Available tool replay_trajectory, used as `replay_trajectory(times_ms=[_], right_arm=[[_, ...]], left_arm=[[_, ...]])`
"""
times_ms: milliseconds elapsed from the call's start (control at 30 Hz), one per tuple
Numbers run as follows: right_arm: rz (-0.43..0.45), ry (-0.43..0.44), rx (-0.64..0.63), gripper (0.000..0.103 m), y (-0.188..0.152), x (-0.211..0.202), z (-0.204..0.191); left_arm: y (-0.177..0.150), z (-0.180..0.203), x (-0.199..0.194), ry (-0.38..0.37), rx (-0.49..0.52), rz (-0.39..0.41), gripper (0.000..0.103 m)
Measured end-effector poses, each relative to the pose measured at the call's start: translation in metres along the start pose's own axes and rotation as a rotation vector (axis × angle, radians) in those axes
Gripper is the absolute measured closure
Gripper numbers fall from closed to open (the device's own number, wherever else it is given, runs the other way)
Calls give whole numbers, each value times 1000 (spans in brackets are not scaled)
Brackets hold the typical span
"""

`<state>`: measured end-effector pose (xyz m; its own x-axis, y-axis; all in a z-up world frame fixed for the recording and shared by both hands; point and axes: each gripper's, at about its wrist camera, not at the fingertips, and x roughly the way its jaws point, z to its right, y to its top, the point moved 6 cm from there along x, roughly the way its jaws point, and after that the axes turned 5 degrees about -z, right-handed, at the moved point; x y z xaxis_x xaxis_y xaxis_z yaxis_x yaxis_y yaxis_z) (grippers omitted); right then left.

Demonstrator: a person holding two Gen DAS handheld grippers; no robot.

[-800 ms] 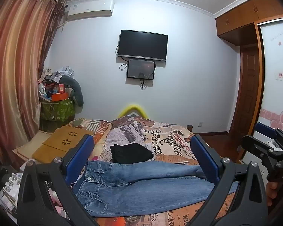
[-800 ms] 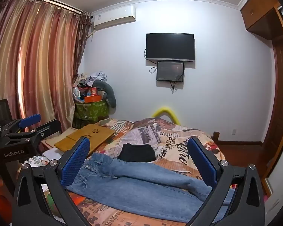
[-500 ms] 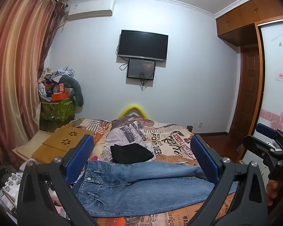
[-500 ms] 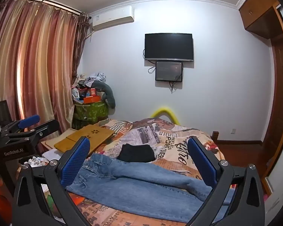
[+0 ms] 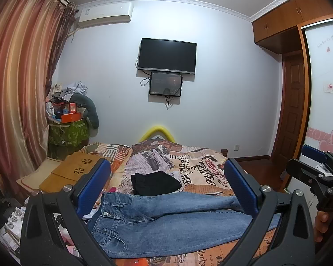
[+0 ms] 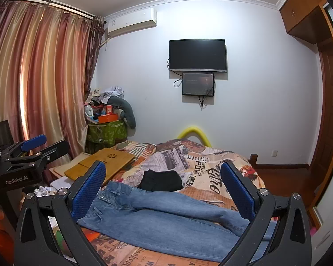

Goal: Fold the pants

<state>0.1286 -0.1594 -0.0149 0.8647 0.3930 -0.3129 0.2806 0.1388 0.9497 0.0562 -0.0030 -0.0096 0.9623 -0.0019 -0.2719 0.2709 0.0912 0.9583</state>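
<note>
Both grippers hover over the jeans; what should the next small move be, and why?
Probably lower the left gripper toward the waistband: the jeans lie flat and unfolded on the bed, and both it and the right gripper are open, holding nothing.

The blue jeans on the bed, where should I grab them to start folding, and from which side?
Judging by how the blue jeans lie flat across the bed, waistband left, cuffs right: left gripper takes the waistband from the near edge, right gripper takes the cuffs. Both jaws are open.
</note>
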Motion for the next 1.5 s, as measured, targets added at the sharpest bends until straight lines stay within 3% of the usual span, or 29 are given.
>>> replay_trajectory(times_ms=[1500], right_arm=[[-2, 5, 9, 0, 1, -4, 1]], left_arm=[[1, 2, 3, -13, 7, -4, 0]])
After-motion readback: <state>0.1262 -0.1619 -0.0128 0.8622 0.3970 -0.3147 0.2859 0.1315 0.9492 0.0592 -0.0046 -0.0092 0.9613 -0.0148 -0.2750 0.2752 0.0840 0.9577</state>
